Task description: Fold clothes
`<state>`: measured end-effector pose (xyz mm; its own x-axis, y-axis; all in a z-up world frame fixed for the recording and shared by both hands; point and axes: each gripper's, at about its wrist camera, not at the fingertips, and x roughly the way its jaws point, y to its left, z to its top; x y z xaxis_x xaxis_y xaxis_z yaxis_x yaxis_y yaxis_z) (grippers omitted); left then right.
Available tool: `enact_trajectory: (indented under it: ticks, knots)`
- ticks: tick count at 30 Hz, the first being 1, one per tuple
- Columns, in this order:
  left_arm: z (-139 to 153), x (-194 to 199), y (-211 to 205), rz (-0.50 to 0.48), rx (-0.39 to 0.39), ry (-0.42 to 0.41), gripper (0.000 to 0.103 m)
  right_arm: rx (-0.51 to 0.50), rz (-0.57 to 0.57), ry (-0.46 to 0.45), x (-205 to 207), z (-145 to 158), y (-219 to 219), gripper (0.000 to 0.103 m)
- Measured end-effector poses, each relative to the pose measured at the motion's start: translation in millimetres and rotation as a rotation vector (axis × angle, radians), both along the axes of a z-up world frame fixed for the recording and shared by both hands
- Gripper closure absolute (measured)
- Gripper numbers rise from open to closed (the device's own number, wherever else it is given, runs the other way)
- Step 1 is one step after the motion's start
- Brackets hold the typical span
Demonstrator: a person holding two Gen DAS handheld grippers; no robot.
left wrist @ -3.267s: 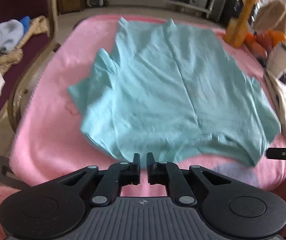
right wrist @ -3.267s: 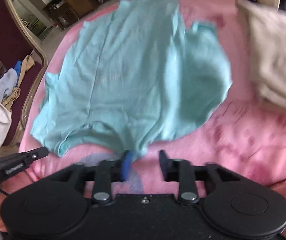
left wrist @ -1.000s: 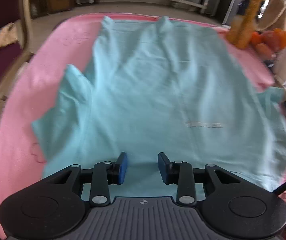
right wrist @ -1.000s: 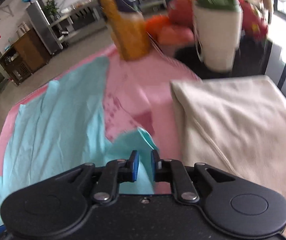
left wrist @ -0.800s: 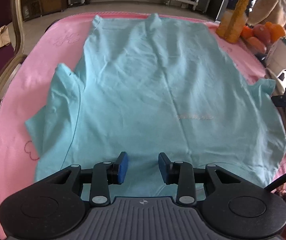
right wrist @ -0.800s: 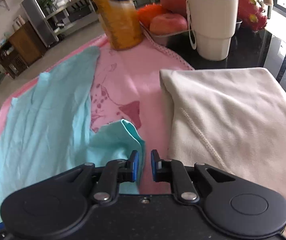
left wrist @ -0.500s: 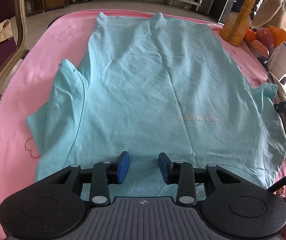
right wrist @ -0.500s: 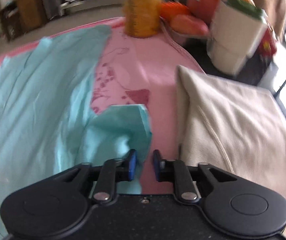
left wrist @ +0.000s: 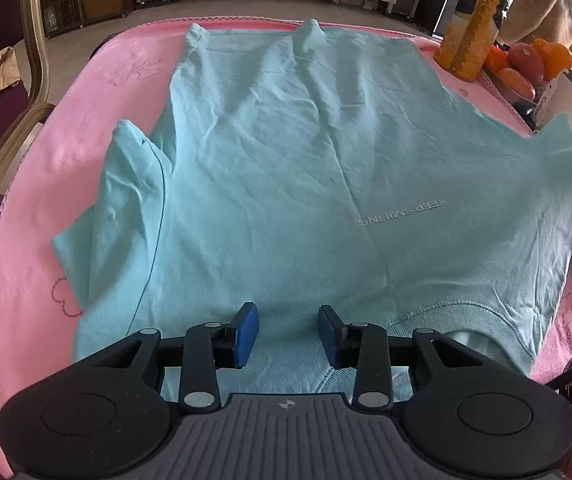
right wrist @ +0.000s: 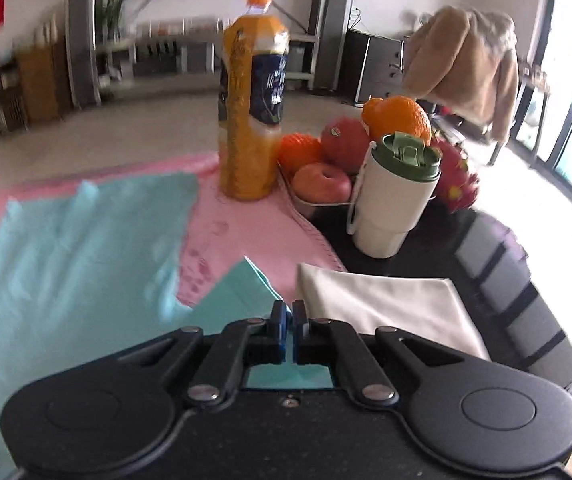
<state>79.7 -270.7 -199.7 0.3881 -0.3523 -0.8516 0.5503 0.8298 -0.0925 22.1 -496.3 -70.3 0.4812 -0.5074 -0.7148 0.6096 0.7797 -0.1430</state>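
Only the left wrist view shows the whole teal T-shirt (left wrist: 306, 184) spread on the pink blanket (left wrist: 45, 208), collar nearest, with the left gripper (left wrist: 288, 338) parted above the collar, gripping nothing. The right wrist view alone shows the right gripper (right wrist: 289, 320) pinched together on the shirt's right sleeve (right wrist: 241, 296), beside a folded cream garment (right wrist: 390, 304), with the juice bottle (right wrist: 253, 100) and cup (right wrist: 394, 200) beyond.

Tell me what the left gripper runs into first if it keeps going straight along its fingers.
Most likely the teal T-shirt lying flat on the pink blanket. The left gripper points down at the cloth near the collar, jaws open with nothing between them. How far above it is unclear.
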Motion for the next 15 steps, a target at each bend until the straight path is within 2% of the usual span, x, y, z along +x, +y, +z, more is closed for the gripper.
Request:
enact_trajectory:
  ticks: [2,4,6,7,9,12,13,15]
  knots:
    - [-1,-1,-1,-0.006,0.01,-0.01,0.067,-0.016,0.008,0.074,13,-21,-5,0.1]
    - [-1,-2,-3,-0.011,0.018,-0.019,0.067,0.014,0.01,0.131,26,-44,-16,0.098]
    - [-2,-3,-3,-0.014,0.023,-0.022,0.067,0.057,-0.008,0.136,25,-58,-28,0.094]
    - [-1,-2,-2,-0.012,0.02,-0.02,0.067,0.079,-0.025,0.115,19,-60,-33,0.082]
    - [-1,0,-2,-0.008,0.015,-0.014,0.067,0.133,-0.055,0.023,-4,-52,-44,0.066]
    - [0,-1,-3,-0.011,0.013,-0.019,0.067,0.239,-0.112,-0.127,-45,-44,-64,0.065]
    - [1,-2,-3,-0.016,0.01,-0.024,0.071,0.287,-0.134,-0.17,-59,-46,-70,0.065]
    - [12,-13,-2,-0.073,-0.055,-0.053,0.074,0.397,-0.158,-0.212,-77,-57,-83,0.065]
